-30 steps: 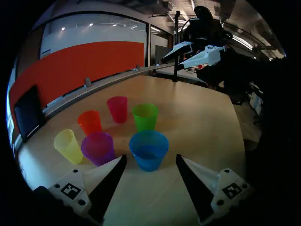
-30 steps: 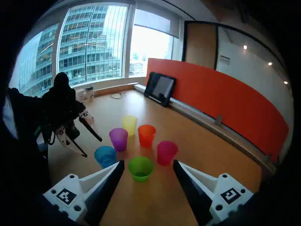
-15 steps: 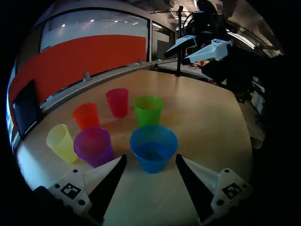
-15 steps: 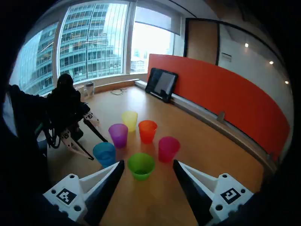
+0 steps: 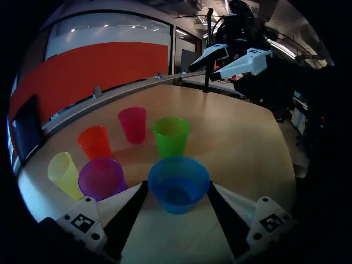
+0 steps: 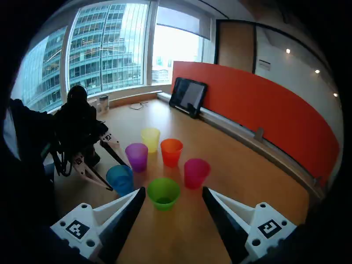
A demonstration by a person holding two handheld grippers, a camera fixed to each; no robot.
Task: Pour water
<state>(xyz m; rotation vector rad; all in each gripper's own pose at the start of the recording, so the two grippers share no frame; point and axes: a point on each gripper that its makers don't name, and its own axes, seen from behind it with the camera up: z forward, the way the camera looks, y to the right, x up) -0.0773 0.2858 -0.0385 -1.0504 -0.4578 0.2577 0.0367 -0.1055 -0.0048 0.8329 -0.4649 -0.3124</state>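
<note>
Squarely straddles the blue cup on the bench with the left gripper, jaws spread wide.

Flanks the cup's rim with one finger on either side, just beside it; cannot tell whether either finger touches. Shows a darker patch low inside the blue cup, possibly water. Sets it upright at the near edge of a cluster of six: green cup just behind, pink cup and orange cup farther back, purple cup close on the left, yellow cup beyond that. Holds the right gripper above the bench with jaws wide and empty, green cup just ahead of the fingertips. Backs the cups with an orange wall panel and a dark tablet propped against it.
</note>
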